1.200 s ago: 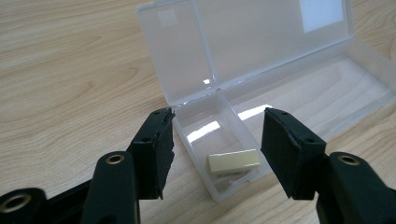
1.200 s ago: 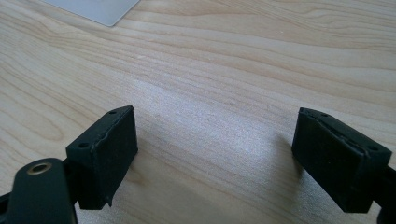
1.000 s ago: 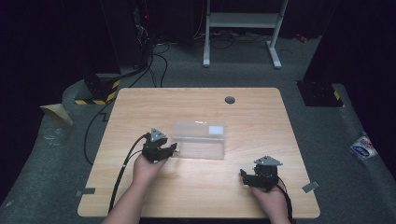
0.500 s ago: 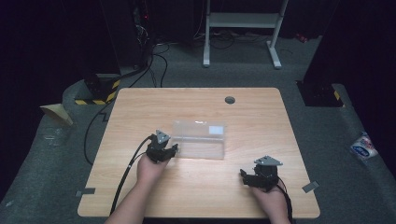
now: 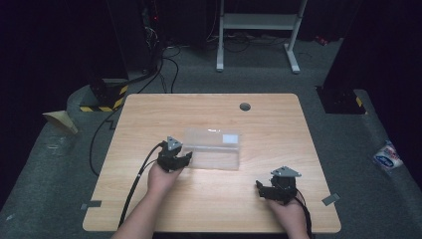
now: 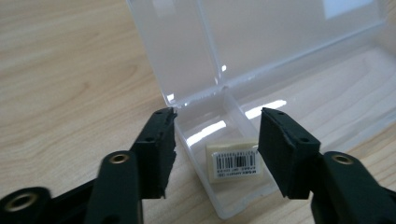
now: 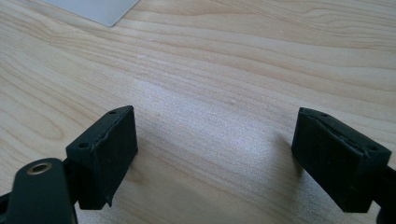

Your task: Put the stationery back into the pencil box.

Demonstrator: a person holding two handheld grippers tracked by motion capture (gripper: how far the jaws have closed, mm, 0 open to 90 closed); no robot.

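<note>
At the left end of the clear plastic box (image 5: 213,149), lid raised mid-table, the left gripper (image 5: 185,158) has just been widening its jaws astride the end compartment holding a barcoded eraser (image 6: 235,161), untouched, while the right gripper (image 5: 260,188) rests near the front edge, jaws apart on nothing.

Clear box (image 6: 289,93) cut off at right edge, eraser (image 6: 233,161) label print too small to read

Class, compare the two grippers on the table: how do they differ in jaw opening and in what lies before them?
The left gripper has its jaws moderately apart and just opening, astride the corner of the open clear box, above a barcoded eraser. The right gripper has wider jaws, over bare table. Both are hand-held, black and grip nothing.
</note>
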